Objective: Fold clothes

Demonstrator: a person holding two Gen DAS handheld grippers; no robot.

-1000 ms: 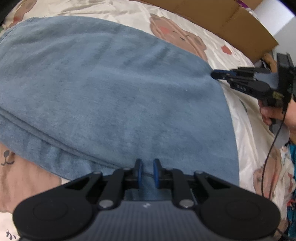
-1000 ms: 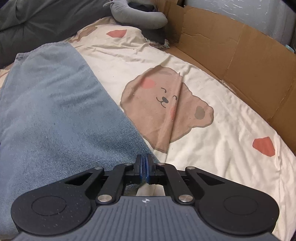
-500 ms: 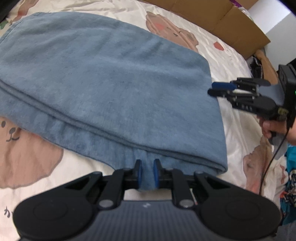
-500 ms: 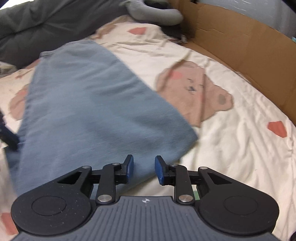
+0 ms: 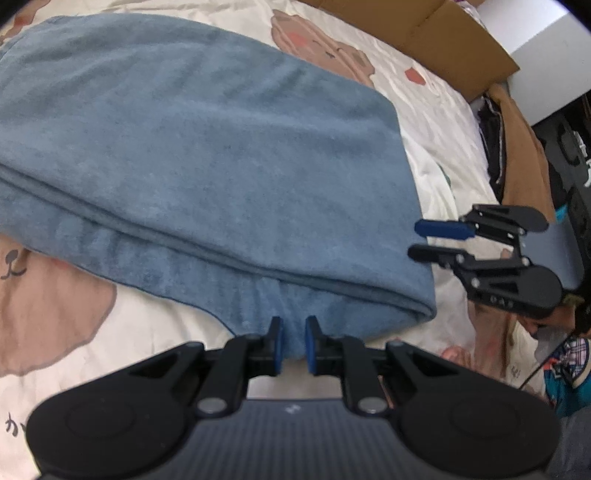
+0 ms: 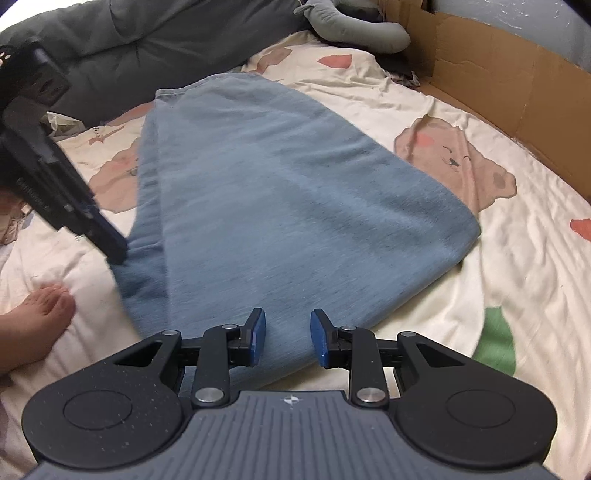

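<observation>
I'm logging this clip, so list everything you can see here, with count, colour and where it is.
folded garment: one, blue, flat on the bedsheet
bedsheet: one, cream with bear prints, under everything
cardboard: one, brown, along the far edge
bedding: one heap, dark grey, far left
stuffed shape: one, grey, by the cardboard
foot: one, bare, on the sheet at left
left gripper: black with blue pads, shut on the garment's near edge
right gripper: black with blue pads, open, just been opening, gripping nothing

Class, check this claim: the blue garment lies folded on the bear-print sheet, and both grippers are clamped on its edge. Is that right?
Not quite. Only the left gripper is clamped on the blue garment. The right gripper has its jaws open, gripping nothing, as the right wrist view shows. The rest holds.
</observation>
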